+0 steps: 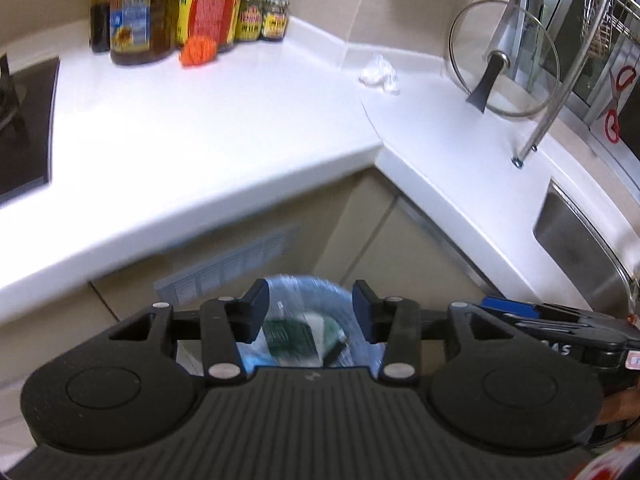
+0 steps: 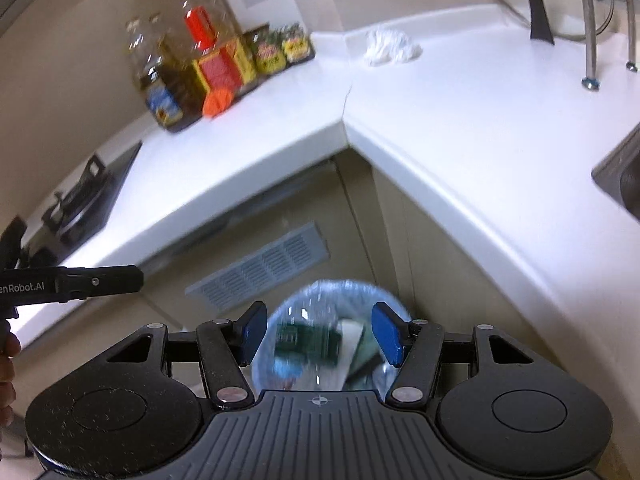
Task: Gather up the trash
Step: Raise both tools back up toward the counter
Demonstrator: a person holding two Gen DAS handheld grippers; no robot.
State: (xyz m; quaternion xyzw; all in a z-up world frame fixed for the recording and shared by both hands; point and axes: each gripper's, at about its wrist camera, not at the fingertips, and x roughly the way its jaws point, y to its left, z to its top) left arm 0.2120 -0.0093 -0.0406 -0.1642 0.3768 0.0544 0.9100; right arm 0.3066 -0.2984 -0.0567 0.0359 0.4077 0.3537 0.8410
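Note:
Both grippers hover over a round bin lined with a blue bag (image 1: pixel 304 285) (image 2: pixel 344 286) on the floor in the cabinet corner. A green packet (image 1: pixel 288 334) (image 2: pixel 308 340) and other wrappers lie inside it. My left gripper (image 1: pixel 311 312) is open with nothing between its blue pads. My right gripper (image 2: pixel 320 332) is open wider and is just as empty. On the white counter (image 1: pixel 200 128) (image 2: pixel 460 120), a crumpled white tissue (image 1: pixel 378 74) (image 2: pixel 390 46) lies in the back corner. A crumpled orange scrap (image 1: pixel 198 50) (image 2: pixel 218 102) sits by the bottles.
Oil bottles and jars (image 1: pixel 138 20) (image 2: pixel 168 80) line the back wall. A black stove (image 1: pixel 24 128) (image 2: pixel 84 200) is on the left, with a glass lid in a rack (image 1: pixel 504 60) and a sink (image 1: pixel 584 248) on the right. A finger of my left gripper (image 2: pixel 100 280) shows at the left edge.

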